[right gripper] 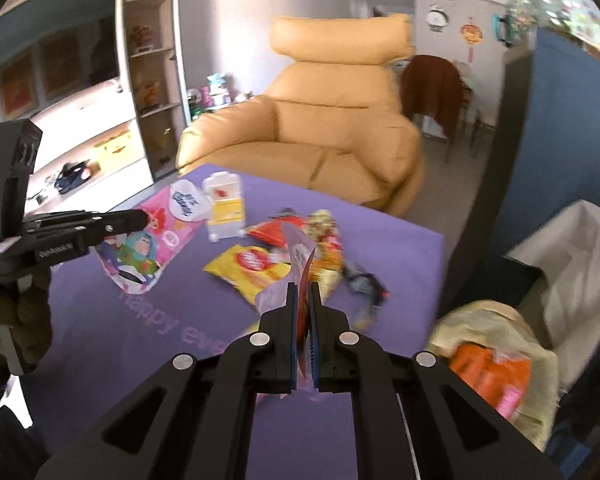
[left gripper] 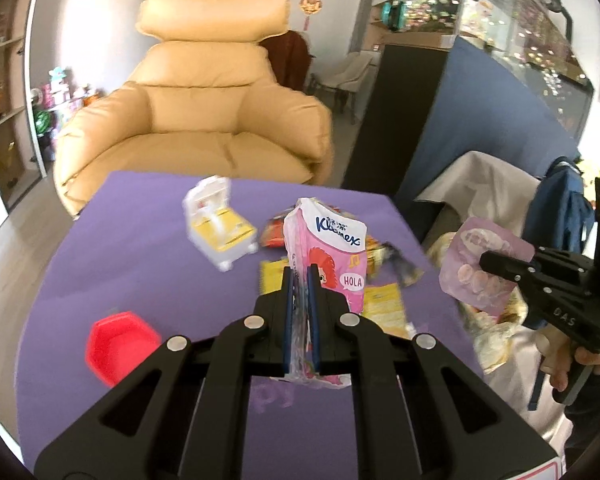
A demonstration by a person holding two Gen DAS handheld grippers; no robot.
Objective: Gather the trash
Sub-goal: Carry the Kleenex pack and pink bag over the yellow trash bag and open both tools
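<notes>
My left gripper [left gripper: 300,276] is shut on a pink Kleenex tissue pack [left gripper: 332,248] and holds it above the purple table [left gripper: 140,248]; the pack also shows in the right wrist view [right gripper: 156,236]. My right gripper [right gripper: 303,292] is shut on a thin pale purple wrapper [right gripper: 296,264], which shows in the left wrist view [left gripper: 480,264] off the table's right edge. More wrappers lie on the table: a yellow one [right gripper: 248,268], a red one [right gripper: 276,230], an orange-yellow one [right gripper: 328,248] and a dark one [right gripper: 364,280].
A white and yellow toy chair [left gripper: 220,224] and a red hexagonal cup [left gripper: 118,344] stand on the table. A white trash bag [right gripper: 496,356] with wrappers inside hangs open at the table's right. A tan armchair [left gripper: 204,112] stands behind the table.
</notes>
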